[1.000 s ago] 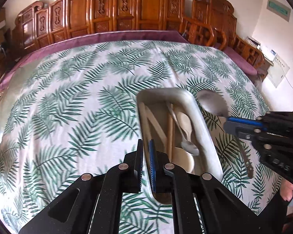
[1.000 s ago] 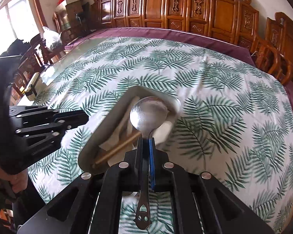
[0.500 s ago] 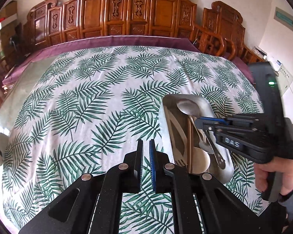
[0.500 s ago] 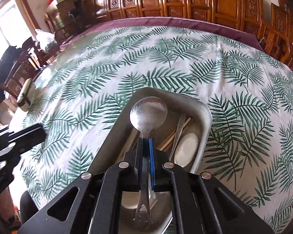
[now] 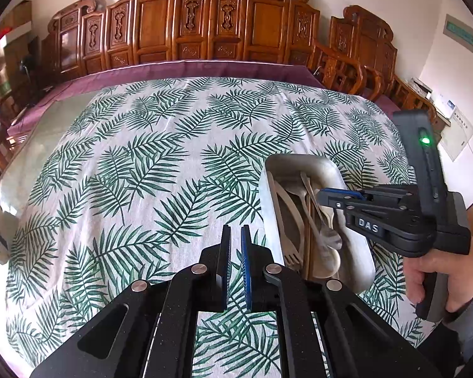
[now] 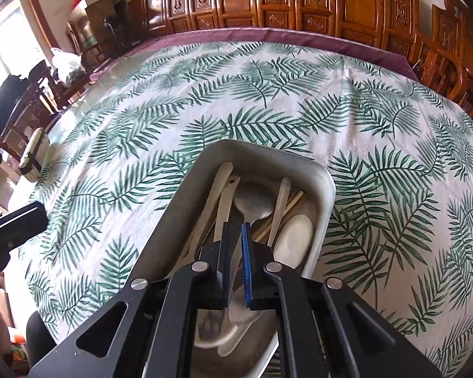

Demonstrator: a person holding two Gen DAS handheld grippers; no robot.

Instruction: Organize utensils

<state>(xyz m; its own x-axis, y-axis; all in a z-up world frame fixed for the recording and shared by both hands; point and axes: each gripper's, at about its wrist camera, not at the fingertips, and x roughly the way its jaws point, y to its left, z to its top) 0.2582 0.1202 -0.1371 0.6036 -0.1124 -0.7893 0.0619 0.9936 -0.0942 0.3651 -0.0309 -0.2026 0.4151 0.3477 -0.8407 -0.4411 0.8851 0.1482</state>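
Right gripper [image 6: 235, 239] low over the metal tray [image 6: 326, 186], jaws pinching the steel spoon [image 6: 252, 200] by its handle, bowl already among the tray's contents, release left. Left gripper [image 5: 235, 239] jaws pressed together, empty. Tray holds roughly seven utensils, overlap blurs the count. Counter [image 5: 135, 163] beyond shows no stray utensils, so nearly done.

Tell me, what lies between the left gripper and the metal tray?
Only bare leaf-print tablecloth. In the left wrist view, the left gripper hangs just beside the tray, with nothing in the narrow gap.
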